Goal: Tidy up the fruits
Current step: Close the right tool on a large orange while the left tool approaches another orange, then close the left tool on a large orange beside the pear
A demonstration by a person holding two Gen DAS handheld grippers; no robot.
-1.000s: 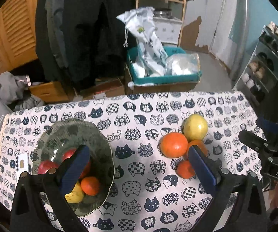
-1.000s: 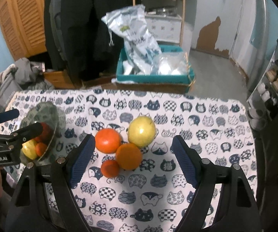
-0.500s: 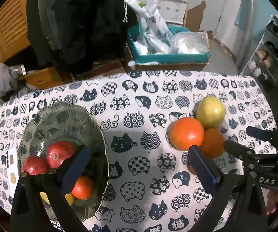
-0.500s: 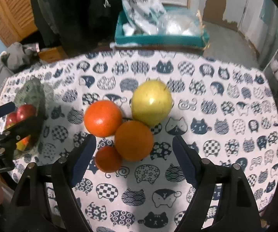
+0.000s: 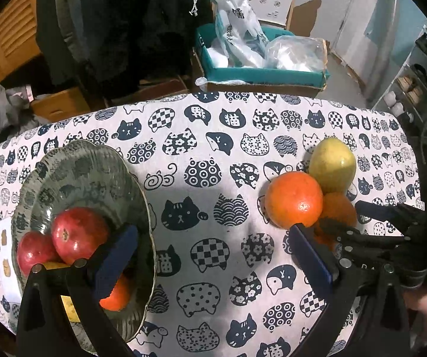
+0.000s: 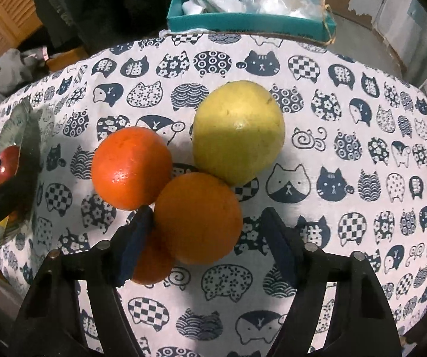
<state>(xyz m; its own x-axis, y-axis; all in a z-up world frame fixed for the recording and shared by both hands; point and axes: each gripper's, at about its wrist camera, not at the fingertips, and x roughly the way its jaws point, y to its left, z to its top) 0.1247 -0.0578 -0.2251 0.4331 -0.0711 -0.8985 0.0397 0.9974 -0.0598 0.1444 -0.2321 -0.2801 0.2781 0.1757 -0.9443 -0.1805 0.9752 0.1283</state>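
On the cat-print tablecloth lie a yellow-green fruit (image 6: 238,131), a red-orange orange (image 6: 131,168), a larger orange (image 6: 198,217) and a small orange (image 6: 154,263), bunched together. My right gripper (image 6: 207,223) is open, its blue pads either side of the larger orange; the left pad lies between it and the small orange. A grey-green glass bowl (image 5: 94,172) at the left holds two red apples (image 5: 78,235), an orange (image 5: 117,296) and something yellow. My left gripper (image 5: 213,253) is open above the cloth, between bowl and fruit pile (image 5: 293,199).
A teal box (image 5: 261,73) with plastic bags stands beyond the table's far edge, dark coats hang behind, and a shoe rack (image 5: 415,89) is at the right. The right gripper shows in the left wrist view (image 5: 377,223) at the fruit pile.
Both grippers have moved down and closer to the table. The right gripper has come in around the larger orange, and its jaws have narrowed somewhat.
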